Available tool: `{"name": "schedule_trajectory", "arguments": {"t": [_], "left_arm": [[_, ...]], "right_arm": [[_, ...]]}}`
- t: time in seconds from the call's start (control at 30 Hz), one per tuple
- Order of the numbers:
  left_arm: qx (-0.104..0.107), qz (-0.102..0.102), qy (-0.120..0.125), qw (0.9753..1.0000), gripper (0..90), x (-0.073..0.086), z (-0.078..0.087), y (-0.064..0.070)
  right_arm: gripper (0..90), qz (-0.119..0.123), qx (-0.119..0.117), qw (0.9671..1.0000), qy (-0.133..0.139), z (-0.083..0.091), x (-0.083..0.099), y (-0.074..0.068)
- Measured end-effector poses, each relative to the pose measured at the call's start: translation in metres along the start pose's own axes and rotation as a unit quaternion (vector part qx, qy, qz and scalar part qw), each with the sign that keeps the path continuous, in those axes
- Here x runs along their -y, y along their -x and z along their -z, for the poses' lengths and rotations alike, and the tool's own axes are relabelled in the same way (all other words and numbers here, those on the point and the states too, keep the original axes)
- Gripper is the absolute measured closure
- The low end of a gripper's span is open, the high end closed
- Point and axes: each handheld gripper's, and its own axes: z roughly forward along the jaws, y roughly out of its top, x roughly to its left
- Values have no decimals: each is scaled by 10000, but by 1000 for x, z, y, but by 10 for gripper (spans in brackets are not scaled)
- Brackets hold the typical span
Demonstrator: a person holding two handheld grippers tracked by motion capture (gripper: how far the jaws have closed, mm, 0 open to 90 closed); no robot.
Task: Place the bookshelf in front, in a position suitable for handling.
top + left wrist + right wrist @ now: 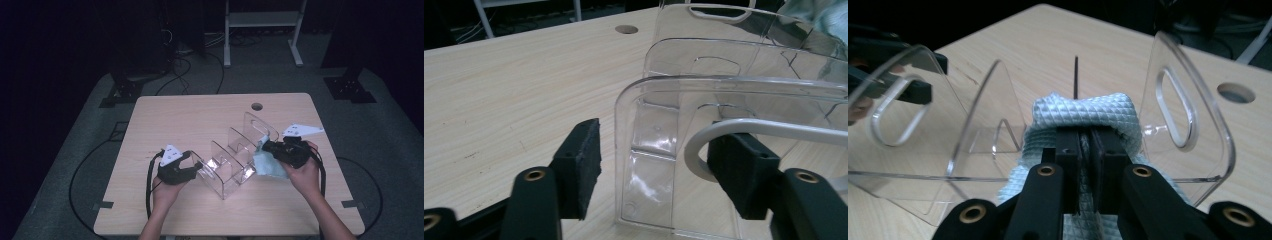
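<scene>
Writing or branding we find on nothing, so we go straight to materials: our right gripper [1086, 150] has its black jaws pressed together on a pale blue cloth [1083, 112], a soft quilted fabric with a fine diamond weave that bunches up over the jaw tips. In the high view that cloth [267, 162] hangs at the right side of a clear plastic rack [232, 160], which stands in the middle of the counter [200, 120]. We see the rack as a row of upright transparent dividers with rounded top corners and slot-shaped cutouts near the top, glossy and catching glare along the base. Our left gripper [192, 167] is at the rack's left end with its jaws spread, and in the left gripper view the nearest divider [649, 160] stands between the two rough foam-like pads [586, 162], with a gap showing beside the left one. Under it all we have a light wood-grain counter with rounded corners and a round cable hole [257, 106] near its far edge. Around us the room is dark, grey floor [80, 150] below, black cables [195, 70] trailing across it and a white metal frame [262, 30] at the back.
</scene>
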Motion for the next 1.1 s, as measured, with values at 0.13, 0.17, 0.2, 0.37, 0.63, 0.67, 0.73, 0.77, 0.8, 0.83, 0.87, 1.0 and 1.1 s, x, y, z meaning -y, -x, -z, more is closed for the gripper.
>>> {"name": "schedule_trajectory", "arguments": {"t": [0.13,0.17,0.2,0.37,0.63,0.67,0.73,0.77,0.8,0.83,0.87,1.0,1.1], "left_arm": [[-8,-31,4,10000,457,0,1,-2],[3,-36,2,10000,458,0,1,-2],[8,-35,-1,10000,459,0,1,-3],[-6,-44,3,10000,464,0,2,-4],[78,-83,8,9999,466,1,5,-7],[78,-83,8,9999,466,1,5,-7],[108,-96,-10,9999,463,2,6,-8],[87,-87,-19,9999,456,2,7,-8],[67,-80,-28,9999,440,2,7,-8],[58,-73,-44,9999,428,2,7,-8],[60,-71,-48,9999,426,2,8,-8],[108,-155,-33,9998,478,2,8,-6],[123,-133,-21,9998,482,2,8,-7]], "right_arm": [[839,-38,-115,9998,-146,-8,2,2],[844,-25,-142,9997,-200,-8,2,1],[844,-2,-144,9996,-238,-8,2,0],[852,-52,-186,9994,-272,-8,4,-4],[858,-96,-254,9991,-330,-4,7,-10],[858,-107,-266,9990,-339,-3,8,-12],[858,-73,-249,9991,-333,-1,10,-16],[859,-101,-252,9990,-341,0,10,-17],[859,-99,-255,9991,-338,1,11,-19],[859,-120,-258,9990,-345,2,12,-20],[859,-144,-287,9989,-334,3,13,-21],[859,-171,-294,9989,-316,8,17,-26],[860,-82,-209,9991,-370,9,15,-29]]}}
